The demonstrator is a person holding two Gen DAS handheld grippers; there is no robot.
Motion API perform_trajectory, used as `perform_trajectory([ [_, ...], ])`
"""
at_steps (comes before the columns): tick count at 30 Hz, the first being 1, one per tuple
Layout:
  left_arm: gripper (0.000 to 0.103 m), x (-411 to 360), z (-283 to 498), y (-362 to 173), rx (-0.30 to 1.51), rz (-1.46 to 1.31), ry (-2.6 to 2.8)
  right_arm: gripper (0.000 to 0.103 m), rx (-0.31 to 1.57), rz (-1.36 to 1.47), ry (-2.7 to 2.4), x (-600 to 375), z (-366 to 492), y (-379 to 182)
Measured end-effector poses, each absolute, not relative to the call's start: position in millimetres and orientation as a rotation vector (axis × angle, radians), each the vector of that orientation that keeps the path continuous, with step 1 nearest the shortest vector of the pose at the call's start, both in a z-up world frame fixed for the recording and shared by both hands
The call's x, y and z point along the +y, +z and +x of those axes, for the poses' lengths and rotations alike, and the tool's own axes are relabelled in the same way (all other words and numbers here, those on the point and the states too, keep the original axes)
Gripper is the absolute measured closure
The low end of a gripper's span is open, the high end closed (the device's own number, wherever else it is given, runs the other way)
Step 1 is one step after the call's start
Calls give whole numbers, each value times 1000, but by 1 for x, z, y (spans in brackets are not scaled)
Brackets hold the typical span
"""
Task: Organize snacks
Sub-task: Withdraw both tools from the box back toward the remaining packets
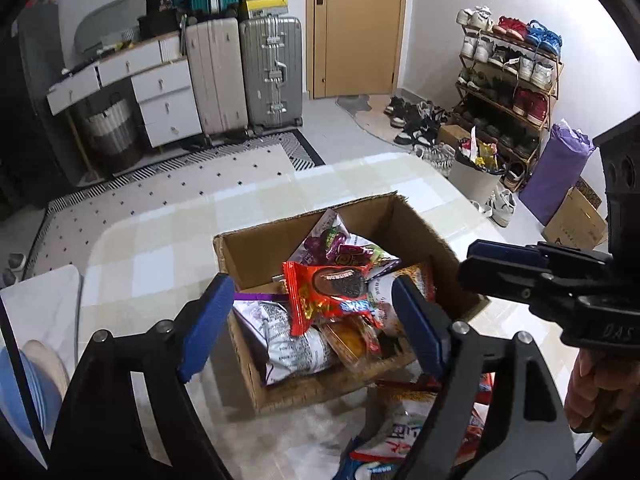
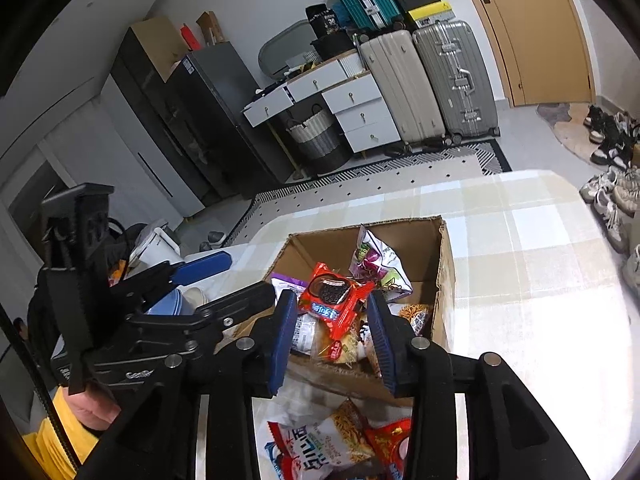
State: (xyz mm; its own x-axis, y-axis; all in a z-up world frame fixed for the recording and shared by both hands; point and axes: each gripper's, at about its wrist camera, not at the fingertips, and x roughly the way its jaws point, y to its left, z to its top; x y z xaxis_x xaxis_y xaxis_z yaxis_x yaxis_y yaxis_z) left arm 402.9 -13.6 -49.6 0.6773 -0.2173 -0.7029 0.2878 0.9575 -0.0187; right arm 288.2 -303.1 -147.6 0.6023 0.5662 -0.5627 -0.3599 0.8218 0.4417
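An open cardboard box (image 1: 256, 256) (image 2: 400, 240) stands on the table with the checked cloth (image 1: 160, 248) (image 2: 520, 260), holding several snack bags. A red cookie packet (image 1: 328, 296) (image 2: 336, 300) lies on top of that pile. My left gripper (image 1: 314, 328) (image 2: 250, 276) hovers over the box's near side, open wide, with nothing between its blue pads. My right gripper (image 2: 332, 340) (image 1: 466, 266) hangs by the box's right wall, its pads a little apart and empty. Loose snack bags (image 1: 404, 428) (image 2: 320, 444) lie on the table in front of the box.
Beyond the table are a patterned rug (image 1: 180, 184), suitcases (image 1: 272, 72), white drawers (image 1: 164, 92), a door (image 1: 356, 28), a shoe rack (image 1: 512, 76) and a full waste bin (image 1: 476, 176). A person's hand (image 1: 592, 392) holds the right gripper's handle.
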Motion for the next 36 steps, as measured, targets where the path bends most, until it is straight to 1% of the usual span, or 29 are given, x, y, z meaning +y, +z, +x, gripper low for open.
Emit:
perform_trajectory([
  [2,23,-12,389,-40,758,94,-285,62,738,290,546,-304,281,-142],
  [6,23,-13,362,-21,722,99,-282,60,705,269,556,-303,261,-124],
  [7,23,-13,355,-16,713,97,-281,57,693,261,555,-303,255,-120],
  [13,18,-8,304,13,649,76,-271,51,633,231,561,-305,221,-96],
  [15,17,-6,287,17,631,66,-262,48,621,215,562,-304,209,-91],
  [16,17,-4,278,21,624,64,-259,44,613,205,562,-303,202,-89],
  [17,16,-2,270,24,617,60,-255,38,603,195,560,-303,194,-86],
  [18,16,0,260,26,608,54,-251,35,594,187,561,-302,188,-85],
  [19,13,2,252,29,599,48,-248,33,583,176,565,-301,181,-83],
  [22,0,11,222,35,553,25,-229,32,560,145,570,-297,159,-81],
  [24,0,16,204,39,523,15,-217,23,540,133,574,-295,144,-81],
  [25,0,19,195,40,514,12,-216,16,530,125,572,-294,138,-80],
  [27,0,23,180,41,505,9,-209,15,479,95,570,-295,119,-78],
  [29,0,27,165,41,496,-3,-205,8,447,79,565,-296,102,-80],
  [32,0,37,143,35,482,-29,-188,3,399,73,557,-303,75,-85],
  [36,0,43,117,18,473,-45,-167,2,366,67,541,-313,47,-104],
])
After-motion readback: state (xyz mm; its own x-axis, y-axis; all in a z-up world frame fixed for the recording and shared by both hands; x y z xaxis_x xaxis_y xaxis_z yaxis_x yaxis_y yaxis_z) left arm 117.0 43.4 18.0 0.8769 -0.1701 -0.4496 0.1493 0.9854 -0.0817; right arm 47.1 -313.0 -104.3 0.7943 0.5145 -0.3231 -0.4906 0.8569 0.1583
